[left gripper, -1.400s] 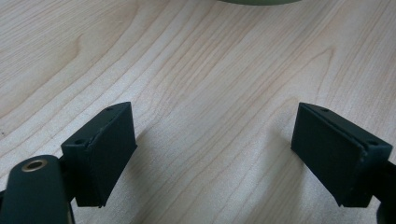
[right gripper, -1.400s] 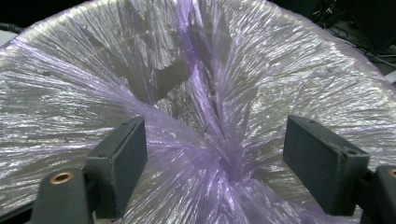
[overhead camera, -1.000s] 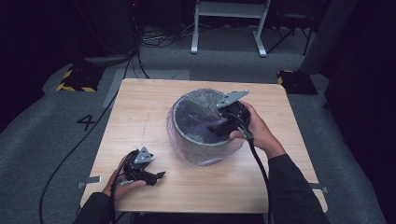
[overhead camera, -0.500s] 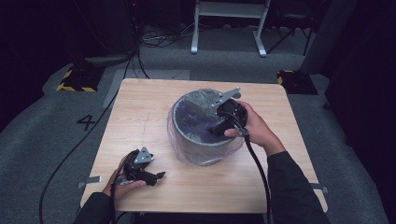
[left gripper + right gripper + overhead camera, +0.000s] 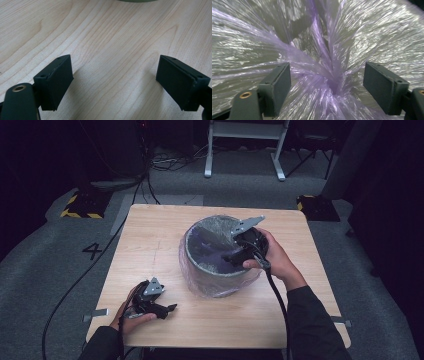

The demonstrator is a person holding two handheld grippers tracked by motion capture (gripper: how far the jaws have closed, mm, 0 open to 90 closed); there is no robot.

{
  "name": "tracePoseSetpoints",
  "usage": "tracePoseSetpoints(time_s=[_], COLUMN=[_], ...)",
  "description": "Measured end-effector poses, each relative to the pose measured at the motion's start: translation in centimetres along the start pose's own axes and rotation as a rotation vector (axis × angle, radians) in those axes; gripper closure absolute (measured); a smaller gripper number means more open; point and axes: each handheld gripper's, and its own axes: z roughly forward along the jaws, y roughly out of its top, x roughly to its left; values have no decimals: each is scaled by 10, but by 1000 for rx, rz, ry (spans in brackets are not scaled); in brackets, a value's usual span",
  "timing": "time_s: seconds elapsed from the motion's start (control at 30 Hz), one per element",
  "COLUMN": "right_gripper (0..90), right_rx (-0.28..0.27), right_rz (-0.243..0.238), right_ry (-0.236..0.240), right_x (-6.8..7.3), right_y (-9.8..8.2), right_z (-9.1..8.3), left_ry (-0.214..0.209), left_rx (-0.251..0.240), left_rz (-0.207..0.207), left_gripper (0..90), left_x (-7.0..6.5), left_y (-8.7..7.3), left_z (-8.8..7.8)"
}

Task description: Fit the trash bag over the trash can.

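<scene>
Crinkled purple plastic liner (image 5: pixel 322 82) bunches between open right gripper (image 5: pixel 327 87) jaws.

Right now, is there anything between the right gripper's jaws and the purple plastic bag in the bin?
Nothing visible. The right gripper stands open with the gathered purple plastic bag directly between its jaws, inside the bin.

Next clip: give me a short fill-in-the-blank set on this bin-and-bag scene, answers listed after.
1. The round bin stands on a ____ table.
2. The bag lining the bin is a translucent ____ colour.
3. The right gripper reaches into the bin with its jaws ____ around a gathered bunch of bag.
4. The left gripper rests over bare tabletop, its jaws holding ____.

Missing words: wooden; purple; open; nothing
</scene>
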Motion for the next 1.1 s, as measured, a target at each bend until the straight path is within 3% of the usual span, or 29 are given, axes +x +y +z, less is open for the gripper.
tracePoseSetpoints(time_s=[0.17,0.43,0.53,0.73,1.1], right_gripper=[220,218,218,219,220], right_rx=[-82,-185,-184,-188,-168], right_rz=[12,32,36,39,14], right_ry=[8,-9,-43,-68,-140], right_x=[0,0,-2,-2,9], right_y=[-3,-15,-20,-40,-70], right_z=[-13,-49,-60,-78,-87], left_ry=[1,0,0,0,1], left_rx=[0,0,0,1,2], left_rz=[2,0,1,2,2], left_gripper=[136,136,136,135,134], left_x=[0,0,0,0,0], left_y=[0,0,0,0,0], left_z=[0,0,0,0,0])
